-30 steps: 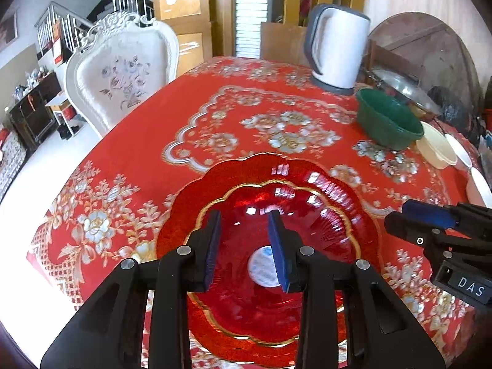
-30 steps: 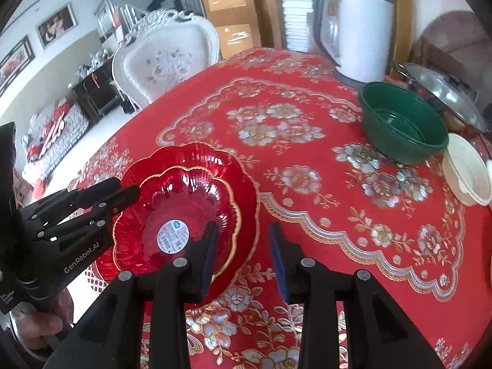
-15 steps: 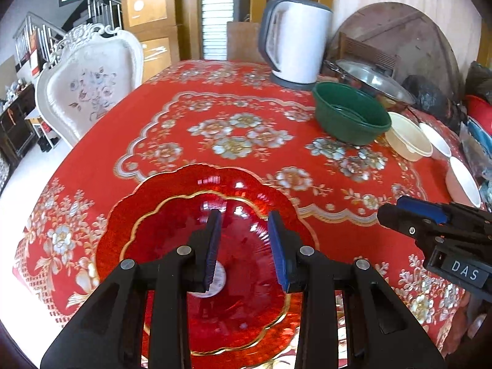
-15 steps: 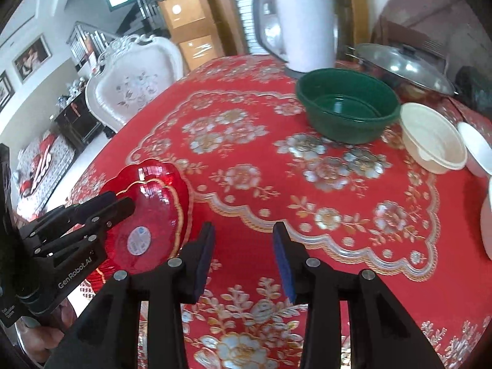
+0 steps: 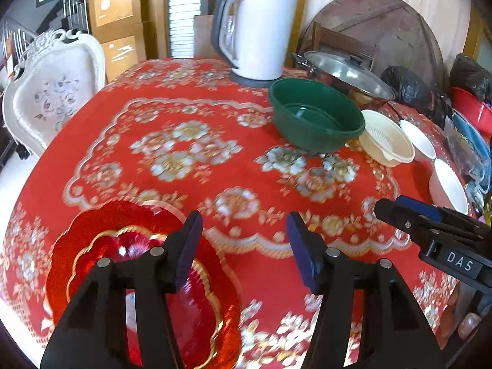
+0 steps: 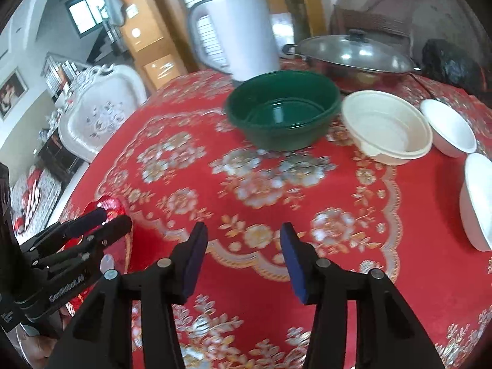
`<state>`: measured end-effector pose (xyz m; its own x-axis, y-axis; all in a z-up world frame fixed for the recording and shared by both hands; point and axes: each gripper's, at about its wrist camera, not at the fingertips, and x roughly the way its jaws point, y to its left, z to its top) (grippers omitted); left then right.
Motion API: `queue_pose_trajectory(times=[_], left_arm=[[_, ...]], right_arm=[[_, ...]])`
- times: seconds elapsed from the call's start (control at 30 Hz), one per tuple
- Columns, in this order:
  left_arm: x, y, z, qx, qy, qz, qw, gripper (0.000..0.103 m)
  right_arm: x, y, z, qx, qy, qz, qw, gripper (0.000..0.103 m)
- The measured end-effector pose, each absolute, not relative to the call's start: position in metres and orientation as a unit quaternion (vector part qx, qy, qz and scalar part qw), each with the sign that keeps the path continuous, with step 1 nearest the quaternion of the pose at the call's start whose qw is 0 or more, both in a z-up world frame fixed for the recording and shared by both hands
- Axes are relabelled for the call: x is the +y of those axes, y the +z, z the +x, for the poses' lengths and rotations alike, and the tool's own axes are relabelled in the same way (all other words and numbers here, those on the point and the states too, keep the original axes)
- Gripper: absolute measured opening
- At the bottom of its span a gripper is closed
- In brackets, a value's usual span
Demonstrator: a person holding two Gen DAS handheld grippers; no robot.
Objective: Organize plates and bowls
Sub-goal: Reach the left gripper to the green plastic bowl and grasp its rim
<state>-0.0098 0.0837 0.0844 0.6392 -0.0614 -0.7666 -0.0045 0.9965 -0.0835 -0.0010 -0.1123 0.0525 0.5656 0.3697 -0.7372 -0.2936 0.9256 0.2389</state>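
Two red scalloped plates with gold rims [image 5: 70,261] lie stacked at the near left of the red flowered table [image 5: 215,117], partly under my left gripper's arm. My left gripper [image 5: 243,246] hangs above the cloth to the right of them, its jaws opening with nothing between them. My right gripper [image 6: 243,253] is over bare cloth further right, jaws also opening and empty. Beyond stand a dark green bowl [image 6: 283,110], a cream strainer bowl [image 6: 387,129] and two white bowls [image 6: 449,129] [image 6: 478,203]. In the right wrist view the red plates [image 6: 106,204] show only as a sliver behind the left gripper [image 6: 101,218].
A white electric kettle [image 5: 258,33] and a lidded steel pot [image 5: 347,73] stand at the table's far side. A white ornate chair [image 5: 52,92] sits off the left edge. Black bags and red and blue tubs crowd the far right. A round wooden tabletop leans on the wall.
Both grippers have swung right, away from the red plates and toward the bowls. Both sets of jaws have opened wider. The red plates have slid to the lower left of both views.
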Motion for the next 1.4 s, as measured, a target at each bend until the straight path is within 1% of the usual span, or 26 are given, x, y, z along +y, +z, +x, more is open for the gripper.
queue_pose_trajectory(times=[0.33,0.7,0.93,1.13,1.4], left_arm=[[0.057,0.091,0.066,0.453,-0.029,-0.044,0.890,0.057],[0.054,0.076,0.153,0.504,-0.014,-0.065,0.861,0.057],[0.056,0.076,0.189,0.502,-0.007,-0.073,0.862,0.057],[0.049,0.061,0.218,0.521,-0.009,-0.064,0.851,0.057],[0.043,0.053,0.232,0.524,-0.008,-0.057,0.850,0.057]], right_arm=[[-0.154,0.051,0.061,0.441,0.161,0.117,0.875,0.051],[-0.159,0.036,0.120,0.457,0.161,0.187,0.854,0.051],[-0.165,0.031,0.136,0.453,0.161,0.220,0.849,0.051],[-0.162,0.032,0.147,0.446,0.163,0.217,0.853,0.051],[-0.162,0.028,0.154,0.439,0.158,0.199,0.862,0.051]])
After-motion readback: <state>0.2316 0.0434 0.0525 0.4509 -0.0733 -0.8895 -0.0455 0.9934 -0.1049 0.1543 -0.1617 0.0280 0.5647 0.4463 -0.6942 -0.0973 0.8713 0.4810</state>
